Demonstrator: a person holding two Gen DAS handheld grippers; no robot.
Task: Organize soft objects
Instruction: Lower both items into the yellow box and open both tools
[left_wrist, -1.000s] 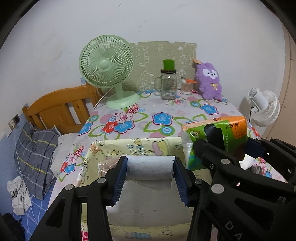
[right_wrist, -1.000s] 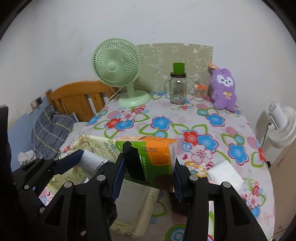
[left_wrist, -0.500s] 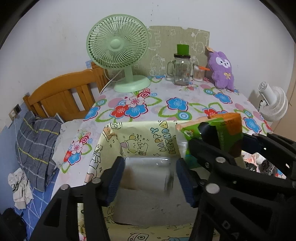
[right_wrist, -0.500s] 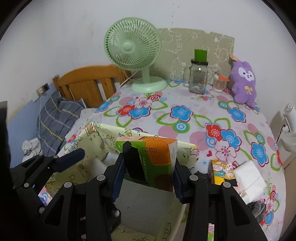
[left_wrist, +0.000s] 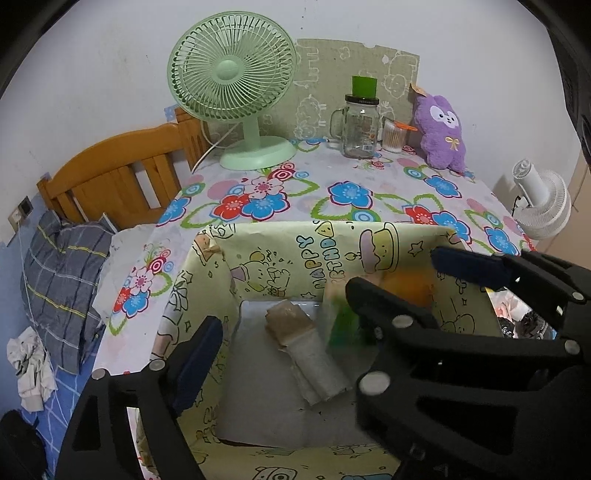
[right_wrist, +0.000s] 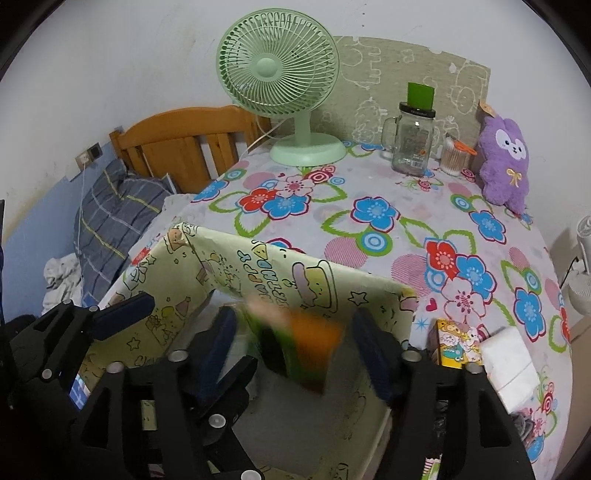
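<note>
Left wrist view: left gripper (left_wrist: 280, 332) hangs over the yellow cartoon-print box (left_wrist: 317, 251), jaws spread wide, nothing between them; only the left blue pad (left_wrist: 197, 363) is clearly visible, the other finger is hidden behind the right gripper body. Paper roll (left_wrist: 310, 354) lies on the pale box floor, tilted diagonally, free of both grippers. Green-orange tissue pack (left_wrist: 369, 306) is blurred, inside the box near its right wall, just beside the roll; cannot tell if it touches the floor. Right gripper (left_wrist: 406, 280) crosses the frame from the right, above the box. Right wrist view: right gripper (right_wrist: 295, 347) has jaws apart, blue pads (right_wrist: 218, 343) well clear of the pack on both sides; tissue pack (right_wrist: 306, 350) is motion-blurred between the fingers, touching neither, over the box (right_wrist: 229, 266) opening. Left gripper (right_wrist: 122, 314) shows at lower left over the box's left wall. Box sits at the near edge of the floral tablecloth (right_wrist: 376, 229). Just beside the box's right wall: small yellow cartoon packet (right_wrist: 456, 345) and white tissue block (right_wrist: 508, 365), touching each other. Far end of the table: green desk fan (right_wrist: 284, 85), glass mug jar (right_wrist: 412, 142) with green lid, cotton swab cup (right_wrist: 454, 157), purple plush rabbit (right_wrist: 506, 162) near the wall. Wooden bed headboard (right_wrist: 184, 140) and grey plaid pillow (right_wrist: 114, 210) left of the table; white fan (left_wrist: 543, 203) off to the right.
</note>
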